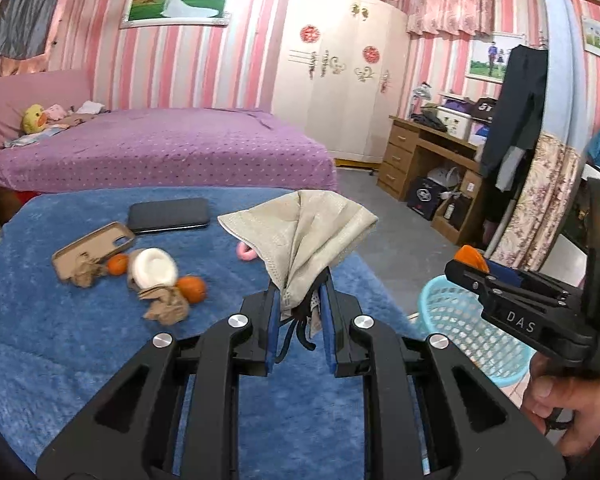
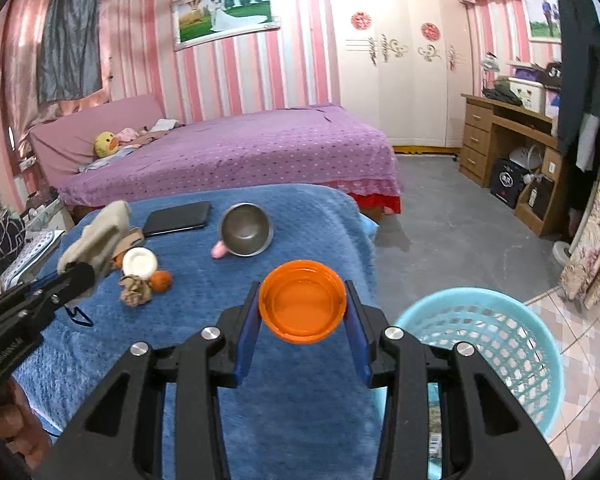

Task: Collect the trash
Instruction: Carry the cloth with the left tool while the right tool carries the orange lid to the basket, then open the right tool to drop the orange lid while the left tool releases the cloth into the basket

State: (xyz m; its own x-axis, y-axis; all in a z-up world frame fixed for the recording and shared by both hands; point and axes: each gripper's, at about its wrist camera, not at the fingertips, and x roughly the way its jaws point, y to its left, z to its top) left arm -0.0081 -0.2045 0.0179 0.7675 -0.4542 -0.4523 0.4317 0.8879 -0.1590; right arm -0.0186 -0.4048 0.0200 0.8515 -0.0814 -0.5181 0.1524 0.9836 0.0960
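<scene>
Left gripper (image 1: 300,304): jaws clamped on a crumpled beige face mask (image 1: 300,240) near its ear loops, above the blue fleece-covered table (image 1: 80,360); it looks soft, light, floppy, best pinched at the bunched folds.
Table trash: crumpled brown paper wads (image 1: 166,306), likely weightless, crushable.
Right gripper (image 2: 302,308): jaws squeezing a round orange plastic lid (image 2: 302,300) by its rim; probably stiff, slippery.
Turquoise mesh plastic basket (image 2: 496,344): on the floor, right of the table.
Pose: both grippers angled downward.

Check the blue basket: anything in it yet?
Mostly empty as far as shown: the right wrist view shows bare mesh inside the basket; its bottom is hidden behind the right claw.
</scene>
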